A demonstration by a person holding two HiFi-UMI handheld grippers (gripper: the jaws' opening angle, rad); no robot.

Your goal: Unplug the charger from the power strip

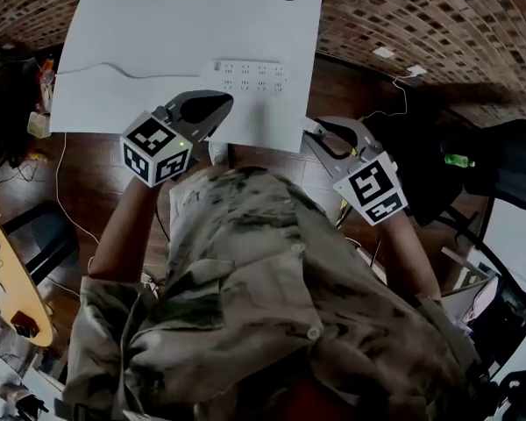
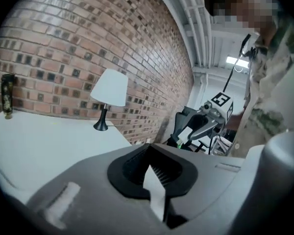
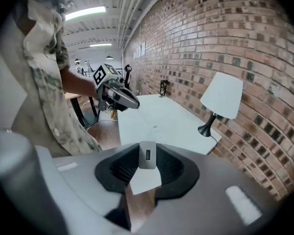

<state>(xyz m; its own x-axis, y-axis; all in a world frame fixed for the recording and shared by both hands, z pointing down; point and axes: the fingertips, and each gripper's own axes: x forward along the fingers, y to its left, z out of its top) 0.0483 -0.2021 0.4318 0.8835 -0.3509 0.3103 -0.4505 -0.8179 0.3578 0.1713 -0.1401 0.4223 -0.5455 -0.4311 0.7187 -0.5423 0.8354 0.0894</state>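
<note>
Two hand-held grippers hover at the near edge of the white table (image 1: 158,24). Right gripper (image 1: 314,132): jaws closed on the small white charger (image 3: 147,155), its USB port showing, held clear of the power strip (image 1: 250,75), which lies farther in on the tabletop. Left gripper (image 1: 221,102): jaws together, nothing between them.
</note>
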